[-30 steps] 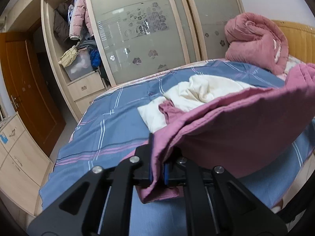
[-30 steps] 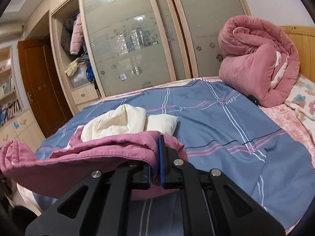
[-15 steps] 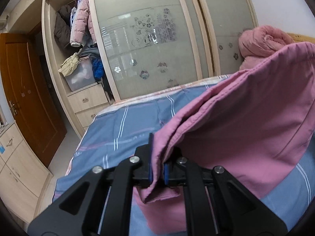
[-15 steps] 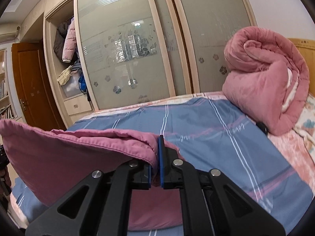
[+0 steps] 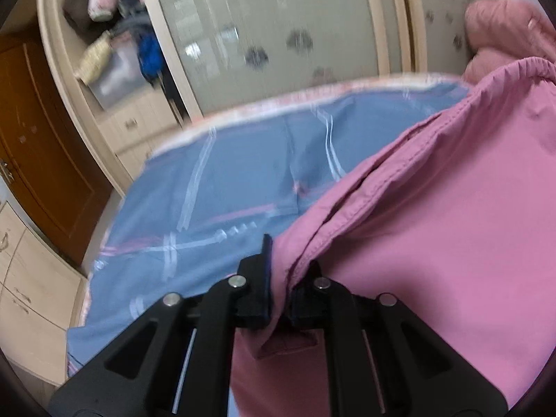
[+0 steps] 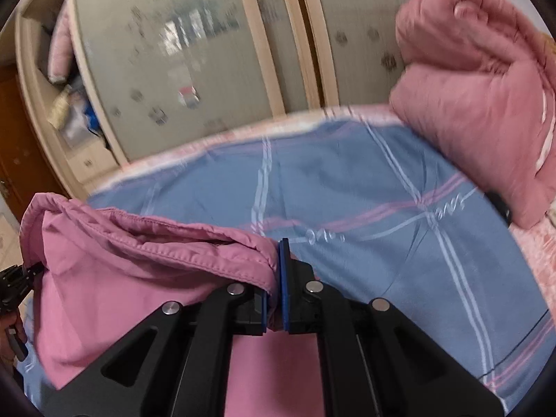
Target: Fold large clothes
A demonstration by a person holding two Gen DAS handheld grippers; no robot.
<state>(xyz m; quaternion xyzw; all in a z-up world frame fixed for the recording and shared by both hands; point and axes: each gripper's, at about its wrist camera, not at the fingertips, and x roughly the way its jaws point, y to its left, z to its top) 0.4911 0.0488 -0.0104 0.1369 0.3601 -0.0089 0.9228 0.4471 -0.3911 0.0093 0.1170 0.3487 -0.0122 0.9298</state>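
A large pink garment (image 5: 434, 229) hangs stretched between my two grippers above the blue striped bed sheet (image 5: 226, 191). My left gripper (image 5: 283, 278) is shut on one hemmed corner of it. My right gripper (image 6: 274, 288) is shut on the other corner of the pink garment (image 6: 139, 278). The cloth sags between them and hides the bed below. The left gripper (image 6: 17, 278) also shows at the left edge of the right wrist view. Both views are motion-blurred.
A rolled pink quilt (image 6: 479, 87) lies at the head of the bed on the right. A wardrobe with frosted sliding doors (image 6: 194, 52) stands beyond the bed, with an open clothes compartment (image 5: 114, 52) and a brown door (image 5: 38, 156) at left.
Both grippers have lifted the pink garment off the bed and carried it forward toward the wardrobe side. The cream-coloured inner part seen one second ago is out of sight.
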